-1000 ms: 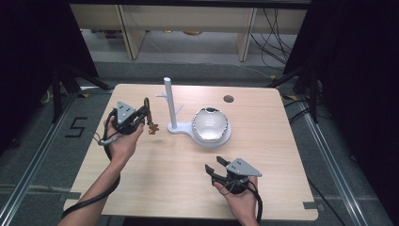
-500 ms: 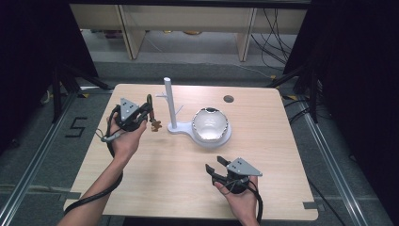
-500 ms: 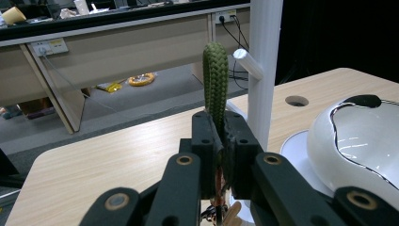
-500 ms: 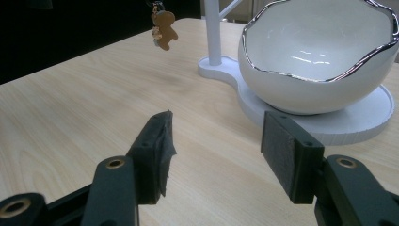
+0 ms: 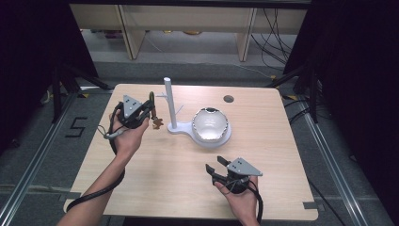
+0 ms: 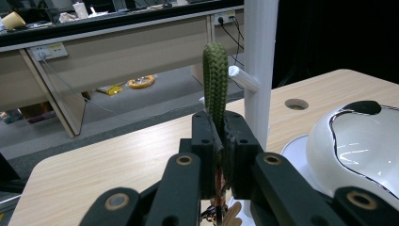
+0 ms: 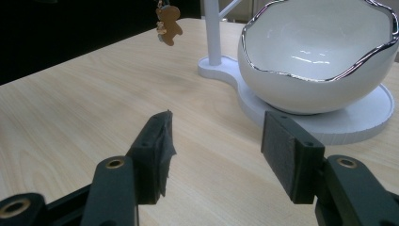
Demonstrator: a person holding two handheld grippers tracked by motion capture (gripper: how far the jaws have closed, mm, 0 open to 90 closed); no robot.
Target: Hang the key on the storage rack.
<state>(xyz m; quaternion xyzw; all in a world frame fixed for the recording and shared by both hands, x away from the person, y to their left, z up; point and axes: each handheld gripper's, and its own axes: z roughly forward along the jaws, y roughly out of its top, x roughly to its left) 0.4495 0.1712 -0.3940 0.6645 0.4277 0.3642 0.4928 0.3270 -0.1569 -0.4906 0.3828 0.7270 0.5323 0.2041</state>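
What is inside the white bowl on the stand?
The bowl looks empty: the right gripper view shows bare glossy inner wall. Its very bottom is hidden behind the near rim.

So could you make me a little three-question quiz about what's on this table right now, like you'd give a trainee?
1. True or false: the left gripper is shut on a green braided loop.
2. What hangs below that loop?
A. a key
B. a gingerbread-man charm
C. a bell
3. Fill in: the right gripper is ____, over bare table.

Key
1. True. Its jaws pinch the loop beside the white stand's post.
2. B. The charm hangs clear of the tabletop, near the white bowl.
3. Open, holding nothing.
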